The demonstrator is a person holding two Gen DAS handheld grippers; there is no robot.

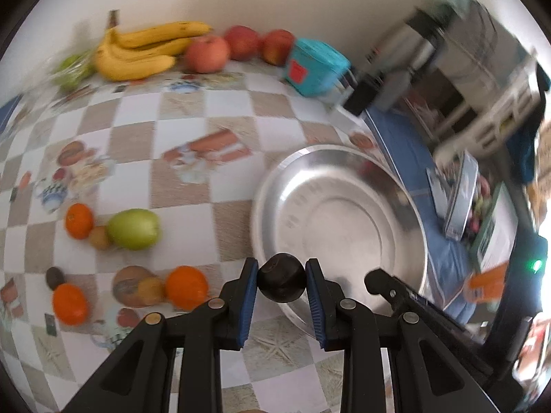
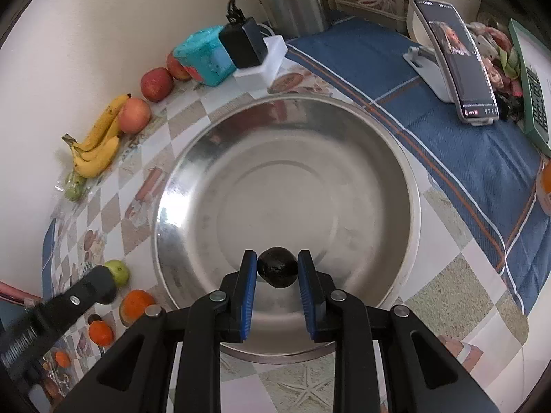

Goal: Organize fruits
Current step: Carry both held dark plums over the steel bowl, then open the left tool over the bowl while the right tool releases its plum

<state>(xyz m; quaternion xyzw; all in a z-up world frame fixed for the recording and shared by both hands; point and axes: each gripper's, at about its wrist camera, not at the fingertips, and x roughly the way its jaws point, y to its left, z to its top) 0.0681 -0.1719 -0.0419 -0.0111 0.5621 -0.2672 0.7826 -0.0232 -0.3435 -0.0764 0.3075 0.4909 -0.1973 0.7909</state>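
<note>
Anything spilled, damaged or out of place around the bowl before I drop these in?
Nothing stands out. The steel bowl sits flat and holds nothing. Each gripper, left and right, grips a dark fruit. The oranges and green apple lie loose on the table, unsorted.

- A teal box (image 2: 206, 55) with a red label sits at the upper left, against the cream wall (image 2: 120, 10).
- A black adapter (image 2: 243, 46) with a cable rests on a white block (image 2: 265, 65), just right of the teal box.
- A blue striped cloth (image 2: 430, 110) covers the upper right of the desk (image 2: 458, 296), whose checked covering shows printed food pictures.
- A phone (image 2: 461, 65) leans on a white stand (image 2: 425, 69) on the cloth.
- A green calculator (image 2: 532, 86) lies at the right edge.
- A metal cylinder (image 2: 296, 0) stands at the top centre.
</note>
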